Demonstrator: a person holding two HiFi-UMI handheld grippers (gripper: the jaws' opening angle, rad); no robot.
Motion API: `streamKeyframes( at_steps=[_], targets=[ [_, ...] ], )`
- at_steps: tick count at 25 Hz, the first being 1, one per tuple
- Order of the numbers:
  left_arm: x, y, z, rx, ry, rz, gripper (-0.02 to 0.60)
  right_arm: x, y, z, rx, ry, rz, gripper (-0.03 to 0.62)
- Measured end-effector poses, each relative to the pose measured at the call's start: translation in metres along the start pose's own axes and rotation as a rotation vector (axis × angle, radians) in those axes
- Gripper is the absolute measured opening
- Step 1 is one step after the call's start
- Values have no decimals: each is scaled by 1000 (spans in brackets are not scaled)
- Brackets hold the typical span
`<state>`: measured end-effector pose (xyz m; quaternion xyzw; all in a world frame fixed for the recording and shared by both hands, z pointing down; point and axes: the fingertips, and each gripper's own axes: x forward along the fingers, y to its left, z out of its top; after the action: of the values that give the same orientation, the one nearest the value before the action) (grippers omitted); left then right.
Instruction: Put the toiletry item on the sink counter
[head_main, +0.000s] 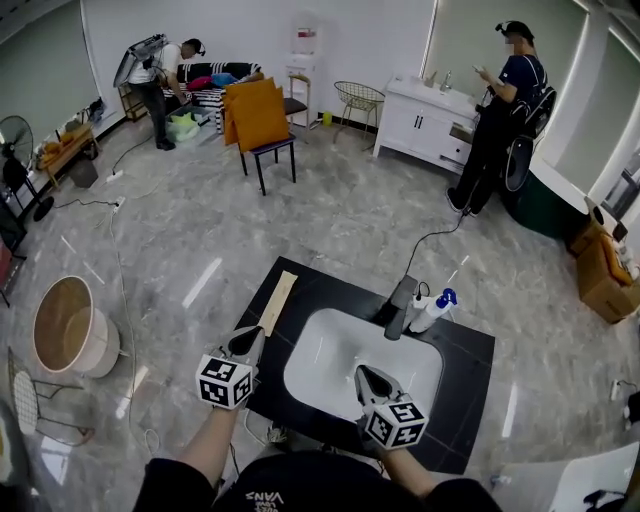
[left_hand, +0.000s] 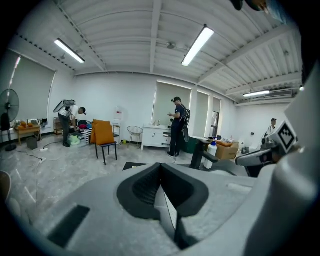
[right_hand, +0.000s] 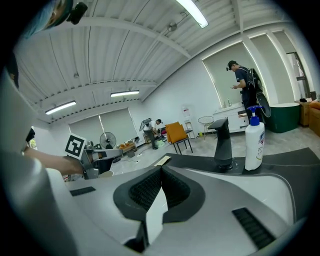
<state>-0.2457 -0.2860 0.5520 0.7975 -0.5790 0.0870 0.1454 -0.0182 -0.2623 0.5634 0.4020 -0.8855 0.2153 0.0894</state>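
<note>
Both left gripper (head_main: 249, 341) and right gripper (head_main: 366, 377) are hanging clenched, empty; bottle (head_main: 432, 311) is standing on counter (head_main: 468, 352); retreating wide seems wise.

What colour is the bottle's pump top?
The pump top is blue, clearest in the right gripper view.

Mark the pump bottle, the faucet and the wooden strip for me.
pump bottle (head_main: 429, 314), head view, on its white body.
faucet (head_main: 399, 308), head view, on its dark column.
wooden strip (head_main: 279, 302), head view, middle of its length.
</note>
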Motion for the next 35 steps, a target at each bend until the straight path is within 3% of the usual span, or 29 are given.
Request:
streamKeyframes(
  at_steps=[6,14,27,35],
  targets=[
    [-37,-42,14,22,-76,-15,11,-10,-3,-1,-30,16,46,0],
    [-71,-79,10,1,-130,59,11,-24,-12,-2,-61,28,96,0],
    [-121,-112,-26,11,-113,171,11,-25,4,-21,-125,82,223,0],
    [-141,-121,-44,-10,-116,223,11,-28,15,-33,-162,119,259,-2]
  ],
)
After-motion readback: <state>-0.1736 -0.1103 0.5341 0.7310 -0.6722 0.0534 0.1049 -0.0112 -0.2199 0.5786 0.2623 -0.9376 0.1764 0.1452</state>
